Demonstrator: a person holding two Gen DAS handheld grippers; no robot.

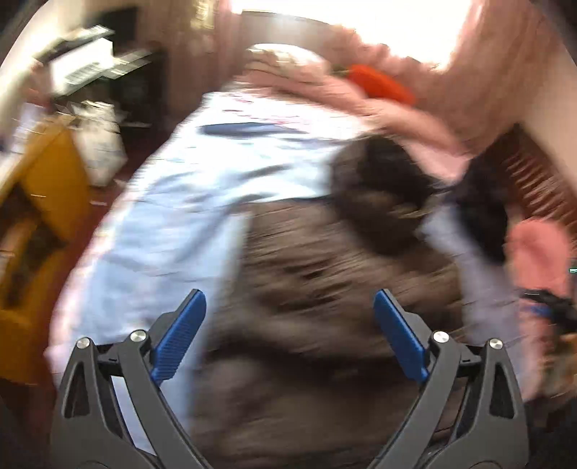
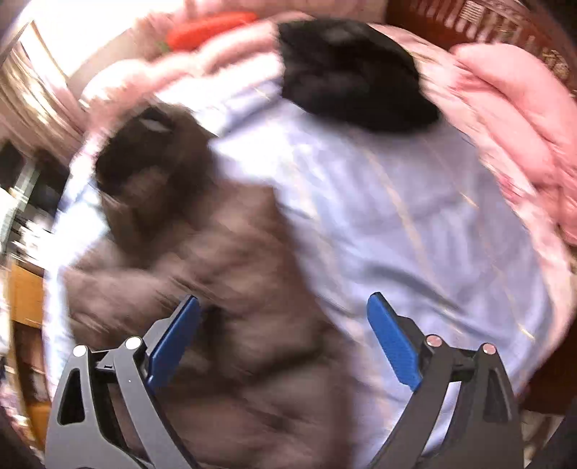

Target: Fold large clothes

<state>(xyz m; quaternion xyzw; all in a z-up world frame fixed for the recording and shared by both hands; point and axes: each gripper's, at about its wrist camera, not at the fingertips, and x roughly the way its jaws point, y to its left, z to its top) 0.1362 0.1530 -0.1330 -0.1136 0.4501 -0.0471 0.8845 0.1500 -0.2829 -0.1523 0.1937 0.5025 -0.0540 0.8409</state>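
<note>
A large brown-grey garment (image 1: 306, 288) lies spread on a bed with a pale blue sheet (image 1: 173, 216); its dark hood or collar (image 1: 382, 191) is at the far end. Both views are motion-blurred. My left gripper (image 1: 290, 306) is open and empty, hovering above the garment's near part. In the right wrist view the same garment (image 2: 216, 288) lies left of centre on the sheet (image 2: 414, 234). My right gripper (image 2: 283, 310) is open and empty above the garment's right edge. The other gripper (image 1: 551, 306) shows at the left view's right edge.
A second black garment (image 2: 353, 72) lies at the far end of the bed. Pink blankets (image 2: 512, 119) are piled along the head and right side, with an orange-red item (image 2: 209, 30) on them. A yellow cabinet (image 1: 43, 202) and dark shelving (image 1: 119, 79) stand to the left of the bed.
</note>
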